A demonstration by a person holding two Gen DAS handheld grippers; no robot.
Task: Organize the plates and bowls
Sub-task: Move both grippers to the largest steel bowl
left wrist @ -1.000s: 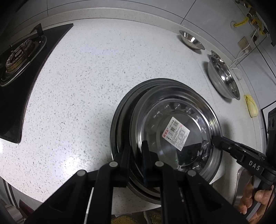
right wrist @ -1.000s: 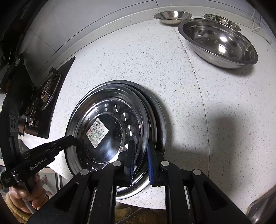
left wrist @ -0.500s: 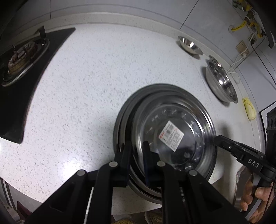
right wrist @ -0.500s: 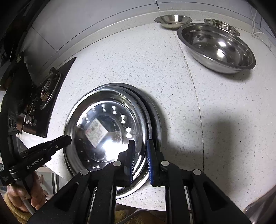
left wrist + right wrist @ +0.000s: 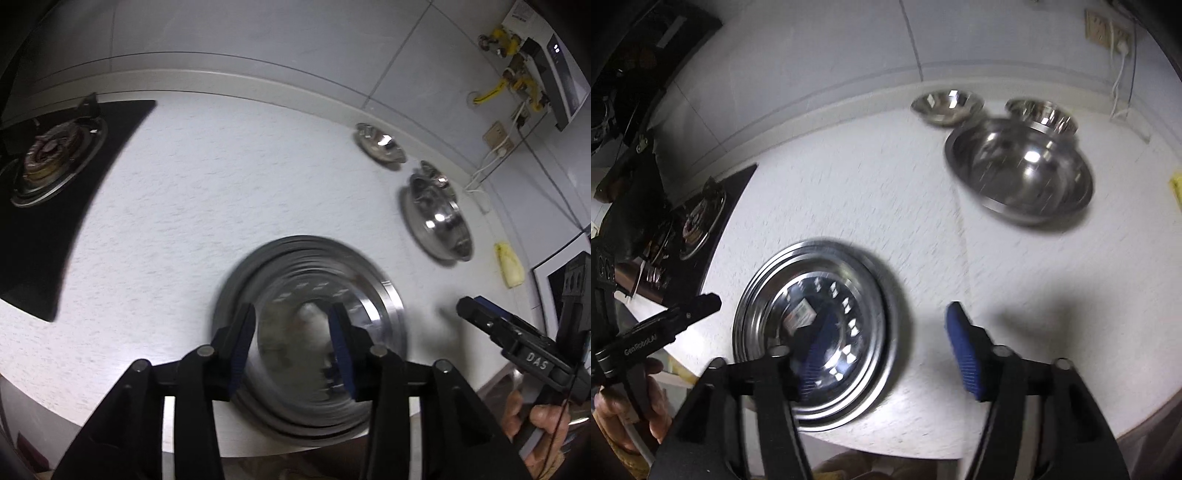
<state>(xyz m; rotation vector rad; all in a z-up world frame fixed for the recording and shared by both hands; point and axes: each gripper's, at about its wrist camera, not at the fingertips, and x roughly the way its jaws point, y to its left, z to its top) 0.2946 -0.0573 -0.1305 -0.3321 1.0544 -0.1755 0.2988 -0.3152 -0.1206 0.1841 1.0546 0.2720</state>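
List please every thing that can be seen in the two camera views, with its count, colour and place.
Stack of plates: one stack, silver steel, a label in the top plate; near front edge of counter.
Large bowl: one, silver; counter, right of the stack.
Small bowls: two, silver; by the back wall, one directly behind the large bowl.
Counter: one, white speckled.
Gas stove: one, black, with a burner; left end of counter.
Yellow item: one; right end of counter, too blurred to name.
Wall sockets and cables: white and yellow; tiled wall at right.
Left gripper: black, blue pads, jaws opening, nothing gripped, above the stack.
Right gripper: same colours, jaws opening, nothing gripped.
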